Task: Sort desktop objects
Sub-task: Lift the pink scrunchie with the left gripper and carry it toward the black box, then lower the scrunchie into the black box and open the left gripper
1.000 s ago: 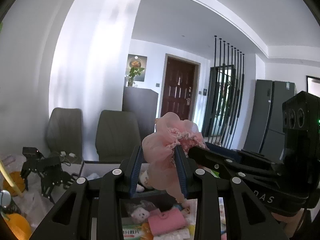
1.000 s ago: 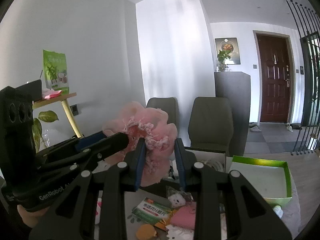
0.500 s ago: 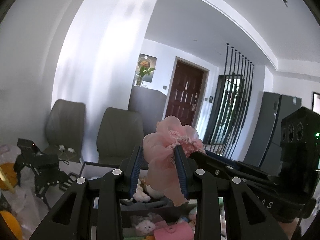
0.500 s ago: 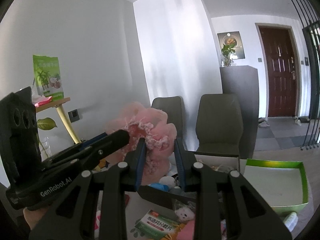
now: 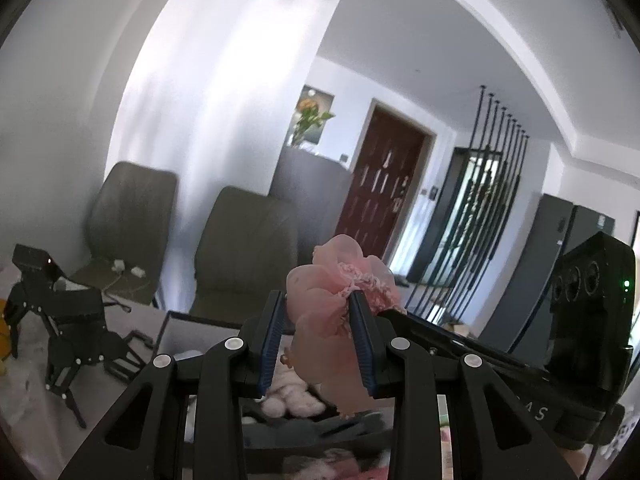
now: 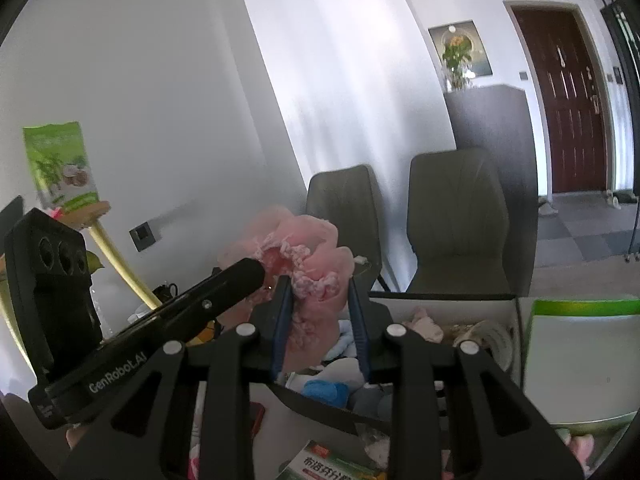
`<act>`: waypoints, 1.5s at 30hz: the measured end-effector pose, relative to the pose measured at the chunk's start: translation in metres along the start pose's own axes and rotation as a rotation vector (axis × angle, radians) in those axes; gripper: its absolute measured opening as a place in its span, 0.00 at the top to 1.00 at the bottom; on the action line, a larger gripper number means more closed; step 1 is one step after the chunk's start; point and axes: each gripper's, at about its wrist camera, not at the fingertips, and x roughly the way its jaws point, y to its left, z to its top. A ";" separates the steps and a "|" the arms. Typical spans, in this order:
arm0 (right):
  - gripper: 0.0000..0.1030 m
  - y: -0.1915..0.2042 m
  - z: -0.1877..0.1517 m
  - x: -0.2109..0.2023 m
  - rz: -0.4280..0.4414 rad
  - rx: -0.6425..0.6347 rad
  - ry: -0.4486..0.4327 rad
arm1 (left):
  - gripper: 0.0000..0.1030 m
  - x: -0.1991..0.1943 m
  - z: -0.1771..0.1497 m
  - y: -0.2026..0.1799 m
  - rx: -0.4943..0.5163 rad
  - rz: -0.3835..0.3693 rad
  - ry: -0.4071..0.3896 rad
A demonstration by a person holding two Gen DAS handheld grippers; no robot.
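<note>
In the left wrist view, the left tongs [image 5: 320,340] sat at lower centre, pinching a pink frilly scrunchie [image 5: 340,300] that bunched up between and above the blue pads. The right tongs [image 5: 404,316] reached in from the right of the frame and met the same fabric at its right edge. Just below the scrunchie, at the bottom centre, lay an open dark box [image 5: 192,320] on the worktop [image 5: 36,408], with soft toys inside.

In the right wrist view, the right tongs [image 6: 320,320] at lower centre were likewise pressed onto the scrunchie [image 6: 312,256], while the left tongs [image 6: 256,272] came in from the left and gripped its left side. The box [image 6: 440,300] lay directly below and behind the held fabric, so the drop likely ran straight downward. Both hands seemed equally near it.
</note>
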 end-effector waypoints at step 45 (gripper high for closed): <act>0.18 -0.050 -0.053 0.141 0.031 0.315 0.221 | 0.66 0.091 -0.064 0.117 -0.272 0.307 0.240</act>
